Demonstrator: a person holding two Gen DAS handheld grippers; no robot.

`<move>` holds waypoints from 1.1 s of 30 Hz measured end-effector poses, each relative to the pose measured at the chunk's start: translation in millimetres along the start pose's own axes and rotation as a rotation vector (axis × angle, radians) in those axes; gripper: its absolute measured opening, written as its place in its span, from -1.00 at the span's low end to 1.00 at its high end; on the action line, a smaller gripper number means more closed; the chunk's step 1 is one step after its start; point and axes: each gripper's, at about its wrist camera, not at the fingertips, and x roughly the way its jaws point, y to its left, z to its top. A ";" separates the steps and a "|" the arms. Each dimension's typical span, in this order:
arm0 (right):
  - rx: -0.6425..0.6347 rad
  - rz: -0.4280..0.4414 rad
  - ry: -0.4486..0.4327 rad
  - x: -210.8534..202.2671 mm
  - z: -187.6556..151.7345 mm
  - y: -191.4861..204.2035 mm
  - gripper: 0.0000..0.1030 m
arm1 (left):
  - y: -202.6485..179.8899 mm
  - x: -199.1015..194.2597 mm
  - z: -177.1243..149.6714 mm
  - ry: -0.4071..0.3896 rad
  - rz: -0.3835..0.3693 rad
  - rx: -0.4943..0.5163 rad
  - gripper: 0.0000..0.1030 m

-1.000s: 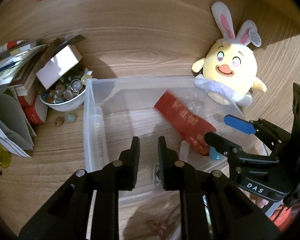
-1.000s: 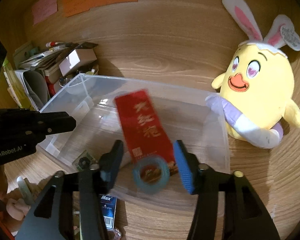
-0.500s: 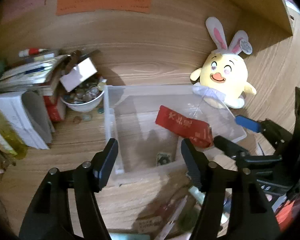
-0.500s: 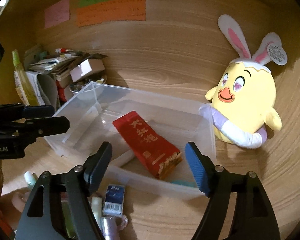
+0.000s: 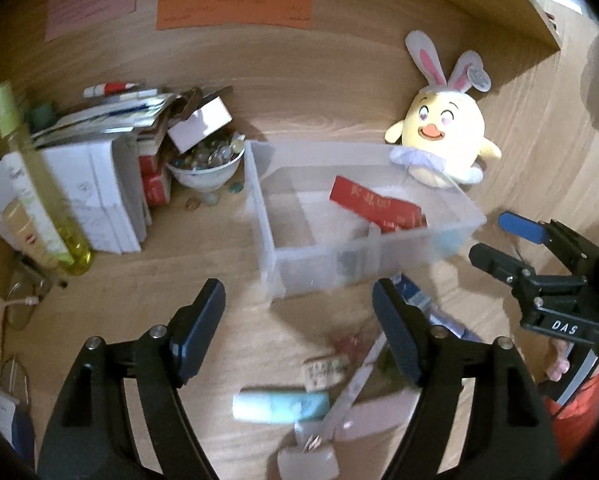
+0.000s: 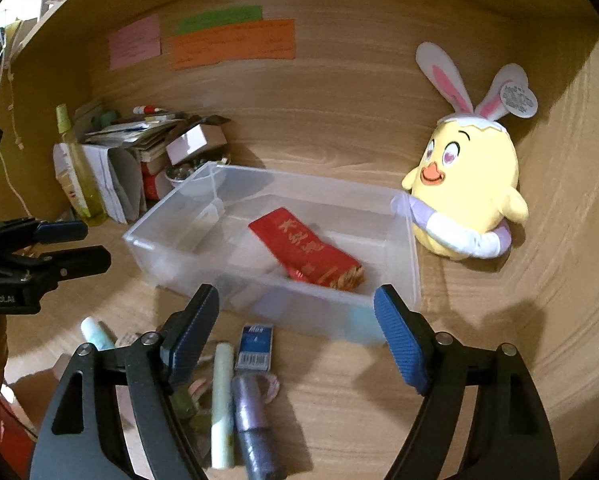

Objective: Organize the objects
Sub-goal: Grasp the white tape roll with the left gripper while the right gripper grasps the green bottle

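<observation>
Tongs, our left [image 5: 299, 322] and right [image 6: 297, 328], have just been opening, empty, before the clear bin [image 6: 267, 304] holding a red packet [image 6: 305, 250].

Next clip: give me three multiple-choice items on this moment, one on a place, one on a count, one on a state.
1. Where is the red flat packet?
A. inside the clear plastic bin
B. on the paper stack
C. under the toy

2. How many coloured paper notes are on the back wall?
A. one
B. three
C. five

3. The right gripper is:
A. shut on the packet
B. shut, empty
C. open, empty

Answers: 1 A, it lies on the bin's floor; 2 B, pink, green, orange; 3 C, its blue pads stand apart with nothing between.
</observation>
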 end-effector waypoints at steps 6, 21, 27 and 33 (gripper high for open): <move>0.003 0.054 0.025 -7.0 -19.0 16.6 0.50 | 5.1 -8.0 -28.8 0.029 -0.007 -0.019 0.49; -0.038 0.128 0.098 5.6 -56.7 61.3 0.50 | 5.1 -6.4 -87.9 0.124 -0.048 -0.064 0.49; -0.047 0.136 0.123 17.5 -62.0 70.1 0.34 | 4.0 -2.2 -104.3 0.136 -0.059 -0.075 0.48; -0.039 0.167 0.145 22.6 -62.3 71.0 -0.15 | 7.3 -10.4 -109.5 0.086 -0.077 -0.085 0.20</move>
